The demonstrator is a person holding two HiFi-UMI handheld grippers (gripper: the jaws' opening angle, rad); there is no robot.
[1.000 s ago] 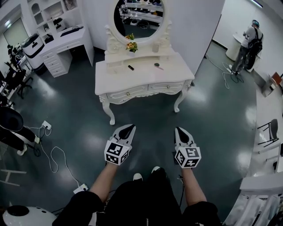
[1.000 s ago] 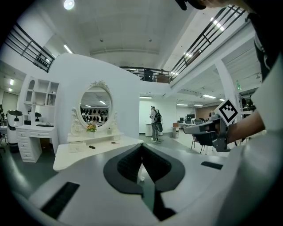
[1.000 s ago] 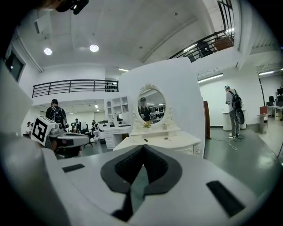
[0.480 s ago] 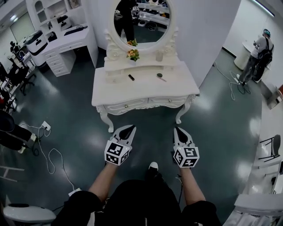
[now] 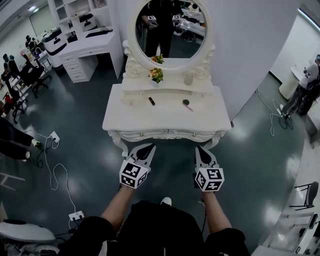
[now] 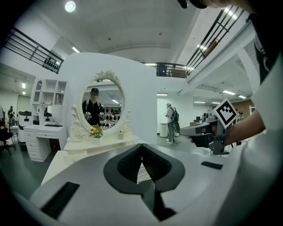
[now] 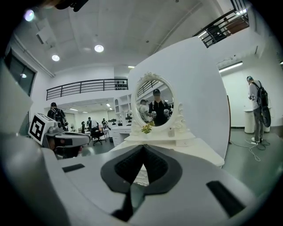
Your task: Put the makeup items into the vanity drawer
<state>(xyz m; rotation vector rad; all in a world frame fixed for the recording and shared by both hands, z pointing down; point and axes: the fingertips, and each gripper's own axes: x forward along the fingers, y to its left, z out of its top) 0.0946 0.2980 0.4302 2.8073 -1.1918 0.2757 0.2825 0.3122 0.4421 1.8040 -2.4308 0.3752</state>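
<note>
Closer now: white carved vanity desk [image 5: 125, 119] | left tool [image 5: 148, 146], right tool [image 5: 199, 149] clamped shut, empty, before desk | approach step; next likely opening its closed drawer [image 5: 145, 134].

Seen from my remote station, head view:
- a dark green floor [image 5: 80, 120] with glare patches
- a second white desk [image 5: 87, 47] with drawers at upper left, with a shelf unit [image 5: 70, 10] behind it
- black office chairs [image 5: 30, 75] along the left edge
- a white power strip [image 5: 54, 136] on the floor, its cable [image 5: 52, 165] looping downward
- flowers [image 5: 156, 75] just below an oval mirror [image 5: 170, 30]
- a person [image 5: 310, 82] standing at far right, beyond the white wall panel [image 5: 245, 45]
</note>
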